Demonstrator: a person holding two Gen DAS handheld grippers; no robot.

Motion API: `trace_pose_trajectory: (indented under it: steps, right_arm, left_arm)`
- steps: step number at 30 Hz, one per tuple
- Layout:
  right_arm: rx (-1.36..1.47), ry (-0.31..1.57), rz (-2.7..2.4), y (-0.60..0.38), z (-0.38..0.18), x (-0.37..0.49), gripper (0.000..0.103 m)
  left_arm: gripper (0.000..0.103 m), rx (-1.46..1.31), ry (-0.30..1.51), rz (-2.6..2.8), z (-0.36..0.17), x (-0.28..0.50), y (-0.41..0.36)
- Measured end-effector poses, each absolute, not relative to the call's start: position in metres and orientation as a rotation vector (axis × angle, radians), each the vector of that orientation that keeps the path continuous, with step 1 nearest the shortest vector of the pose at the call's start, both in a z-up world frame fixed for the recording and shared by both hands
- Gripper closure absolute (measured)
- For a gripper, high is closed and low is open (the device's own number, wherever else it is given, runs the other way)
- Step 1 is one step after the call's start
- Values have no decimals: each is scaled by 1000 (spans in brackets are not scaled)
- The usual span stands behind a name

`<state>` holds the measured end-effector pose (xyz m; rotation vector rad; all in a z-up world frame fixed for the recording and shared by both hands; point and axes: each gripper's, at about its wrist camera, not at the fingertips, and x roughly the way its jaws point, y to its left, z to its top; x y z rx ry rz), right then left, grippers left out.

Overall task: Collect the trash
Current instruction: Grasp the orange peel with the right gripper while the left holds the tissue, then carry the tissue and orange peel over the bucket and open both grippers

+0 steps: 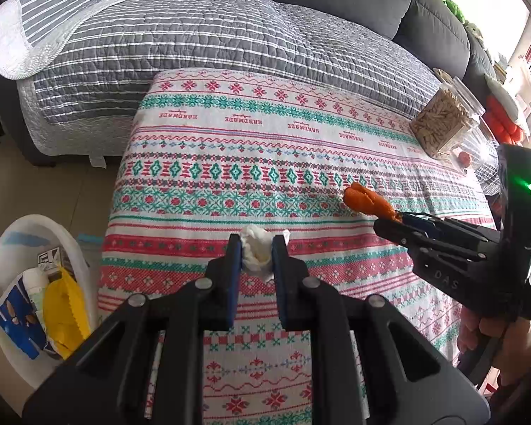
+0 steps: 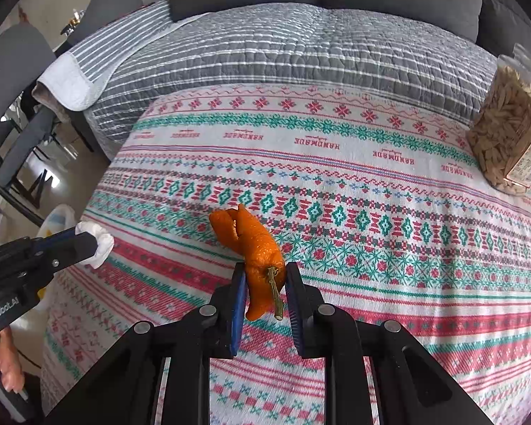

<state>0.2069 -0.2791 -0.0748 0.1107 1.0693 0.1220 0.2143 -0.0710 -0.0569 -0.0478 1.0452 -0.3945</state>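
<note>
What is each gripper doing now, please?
Left gripper: shut on the crumpled white paper tissue.
Right gripper: shut on the curled orange fruit peel.

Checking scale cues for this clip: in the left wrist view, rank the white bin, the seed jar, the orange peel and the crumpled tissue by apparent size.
1. white bin
2. seed jar
3. orange peel and crumpled tissue: look about alike, and the tissue is nearer the camera, so no ranking.

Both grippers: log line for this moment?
left gripper: shut on tissue | right gripper: shut on peel | bin: left of table
</note>
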Motion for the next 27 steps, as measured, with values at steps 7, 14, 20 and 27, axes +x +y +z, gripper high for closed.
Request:
trace_pose_trajectory:
  steps: [7, 14, 20, 27]
  right_arm:
    - [121, 1044, 157, -274, -54, 187, 82]
    - [108, 1038, 225, -251, -40, 169, 82]
    - [98, 1033, 303, -219, -31, 167, 82]
    - [63, 1019, 382, -174, -23, 176, 82]
  left_arm:
    - [84, -55, 1028, -389, -46, 206, -58]
    - [84, -68, 1018, -348, -34, 196, -19]
    - [84, -108, 1017, -258, -31, 190, 36]
    - [84, -139, 1033, -140, -39, 191, 91]
